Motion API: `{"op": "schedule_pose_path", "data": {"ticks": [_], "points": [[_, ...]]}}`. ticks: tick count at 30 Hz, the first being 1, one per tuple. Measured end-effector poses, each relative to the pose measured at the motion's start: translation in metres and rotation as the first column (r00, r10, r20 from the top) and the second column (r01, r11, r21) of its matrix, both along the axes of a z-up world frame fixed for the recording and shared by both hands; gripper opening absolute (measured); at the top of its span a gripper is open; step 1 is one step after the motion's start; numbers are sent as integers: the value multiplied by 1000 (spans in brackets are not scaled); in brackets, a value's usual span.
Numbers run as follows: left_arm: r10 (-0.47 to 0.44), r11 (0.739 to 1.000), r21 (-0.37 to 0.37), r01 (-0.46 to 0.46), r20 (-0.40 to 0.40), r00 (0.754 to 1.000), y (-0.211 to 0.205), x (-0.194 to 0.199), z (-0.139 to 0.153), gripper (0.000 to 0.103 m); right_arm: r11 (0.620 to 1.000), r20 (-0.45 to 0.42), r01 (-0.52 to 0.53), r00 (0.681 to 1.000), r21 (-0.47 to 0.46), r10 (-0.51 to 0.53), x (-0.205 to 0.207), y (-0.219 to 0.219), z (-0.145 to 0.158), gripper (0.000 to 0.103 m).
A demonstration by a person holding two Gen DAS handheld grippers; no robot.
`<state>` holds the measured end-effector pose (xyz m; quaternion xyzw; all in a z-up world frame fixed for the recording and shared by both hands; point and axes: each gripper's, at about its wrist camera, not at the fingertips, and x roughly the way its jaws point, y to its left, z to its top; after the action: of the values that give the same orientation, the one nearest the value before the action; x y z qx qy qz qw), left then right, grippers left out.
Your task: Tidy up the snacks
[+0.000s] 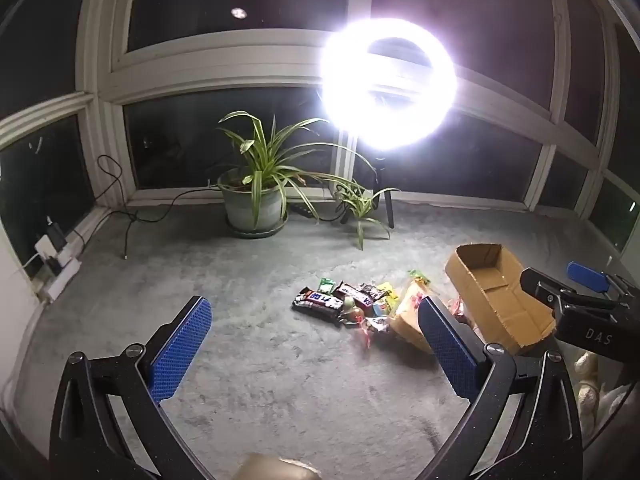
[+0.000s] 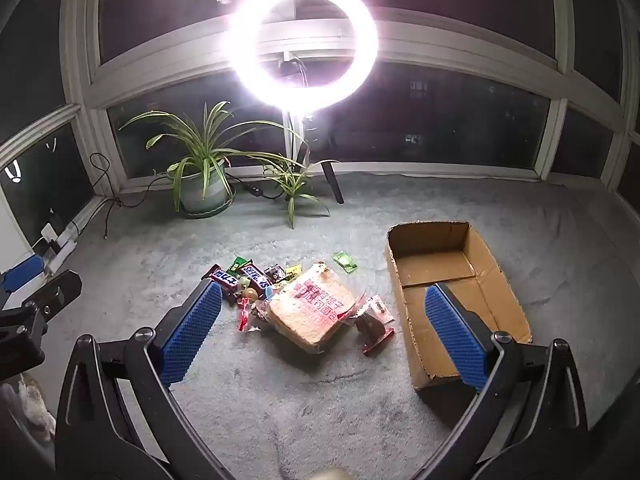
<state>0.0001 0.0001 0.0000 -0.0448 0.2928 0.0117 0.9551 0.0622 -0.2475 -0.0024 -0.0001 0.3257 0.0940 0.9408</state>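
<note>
A pile of snacks point(image 2: 256, 280) lies on the grey carpet: dark chocolate bars point(image 2: 228, 278), a large bag of sliced bread point(image 2: 314, 308), a red packet point(image 2: 374, 326) and a green packet point(image 2: 345, 261). An open, empty cardboard box point(image 2: 452, 280) lies right of the pile. My right gripper point(image 2: 320, 320) is open and empty, held above the bread bag. My left gripper point(image 1: 316, 340) is open and empty, above bare carpet short of the snack pile point(image 1: 344, 304). The box point(image 1: 496, 292) shows at the right of the left wrist view. The right gripper's body point(image 1: 584, 308) shows there too.
A potted spider plant point(image 2: 202, 184) and a small plantlet point(image 2: 294, 188) stand by the window. A bright ring light point(image 2: 304, 44) on a tripod stands behind the snacks. A power strip with cables point(image 2: 60, 240) lies at the left wall.
</note>
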Motion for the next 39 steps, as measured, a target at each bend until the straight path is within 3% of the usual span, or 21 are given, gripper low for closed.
{"op": "schedule_pose_path", "data": {"ticks": [6,11,39], "points": [[-5,1000,-27,5,2,1000,8,-1,0,102,1000,10,6,1000,0,-6,-2,0,1,103],[0,1000,4,0,-2,1000,0,-2,-3,102,1000,3,1,1000,6,-1,-3,3,4,103],[-5,1000,-2,5,-12,1000,-2,4,-2,102,1000,-10,7,1000,13,-7,1,3,0,103]]}}
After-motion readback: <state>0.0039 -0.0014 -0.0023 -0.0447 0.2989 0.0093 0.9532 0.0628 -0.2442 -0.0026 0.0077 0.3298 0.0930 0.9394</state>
